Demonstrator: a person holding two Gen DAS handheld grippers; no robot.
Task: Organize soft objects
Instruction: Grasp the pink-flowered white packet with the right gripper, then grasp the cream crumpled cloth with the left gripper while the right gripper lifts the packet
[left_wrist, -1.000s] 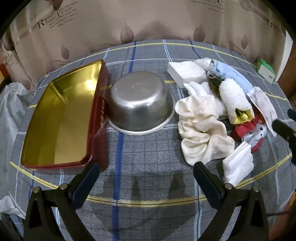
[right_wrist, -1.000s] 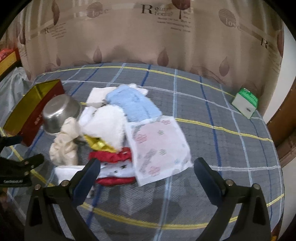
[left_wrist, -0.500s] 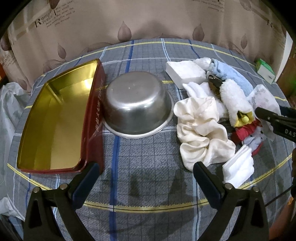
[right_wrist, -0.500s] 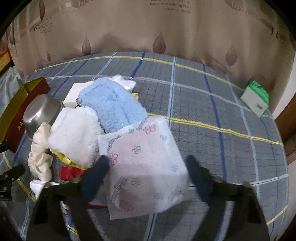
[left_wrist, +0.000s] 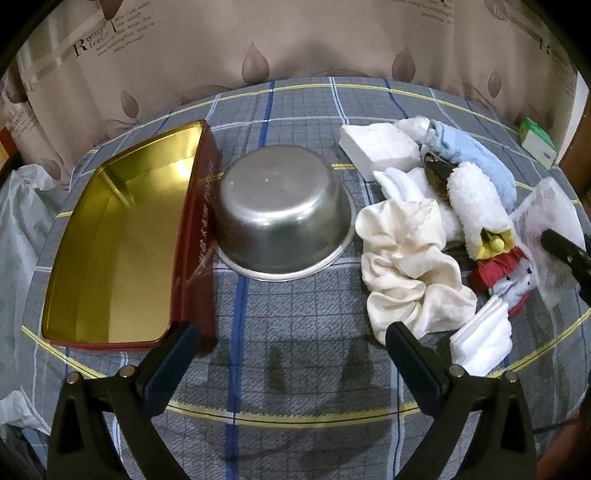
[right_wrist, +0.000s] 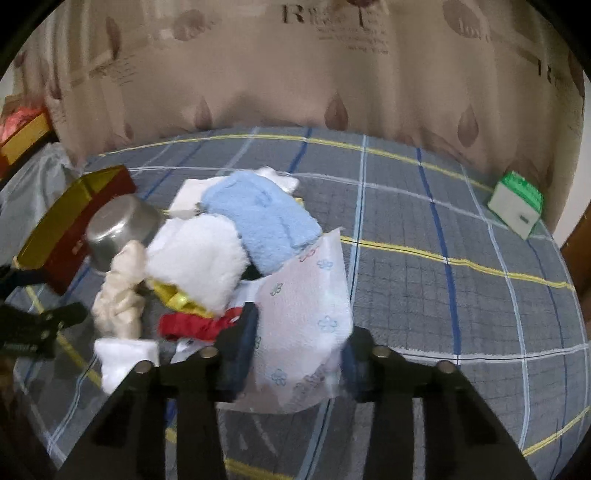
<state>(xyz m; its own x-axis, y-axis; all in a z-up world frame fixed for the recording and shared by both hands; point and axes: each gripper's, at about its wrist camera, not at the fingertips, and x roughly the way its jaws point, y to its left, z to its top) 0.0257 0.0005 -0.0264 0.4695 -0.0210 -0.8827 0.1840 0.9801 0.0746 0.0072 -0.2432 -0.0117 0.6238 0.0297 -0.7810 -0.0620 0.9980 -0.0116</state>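
A pile of soft things lies on the plaid table: a cream scrunchie (left_wrist: 410, 266), a white fluffy cloth (left_wrist: 476, 206), a blue towel (right_wrist: 258, 218), a red and white sock (left_wrist: 506, 273), a folded white cloth (left_wrist: 484, 339). My right gripper (right_wrist: 297, 347) is shut on the flowered tissue pack (right_wrist: 306, 321) and tilts its far edge up off the pile; it also shows in the left wrist view (left_wrist: 546, 236). My left gripper (left_wrist: 291, 354) is open and empty, above bare table in front of the steel bowl (left_wrist: 280, 218).
A gold-lined red tin (left_wrist: 118, 251) lies open at the left, touching the upturned steel bowl. A white foam block (left_wrist: 376, 147) sits behind the pile. A green and white box (right_wrist: 517, 206) stands at the far right edge. A curtain hangs behind the table.
My right gripper moved forward onto the flowered tissue pack, closed on it and lifted its edge. My left gripper shifted only slightly.
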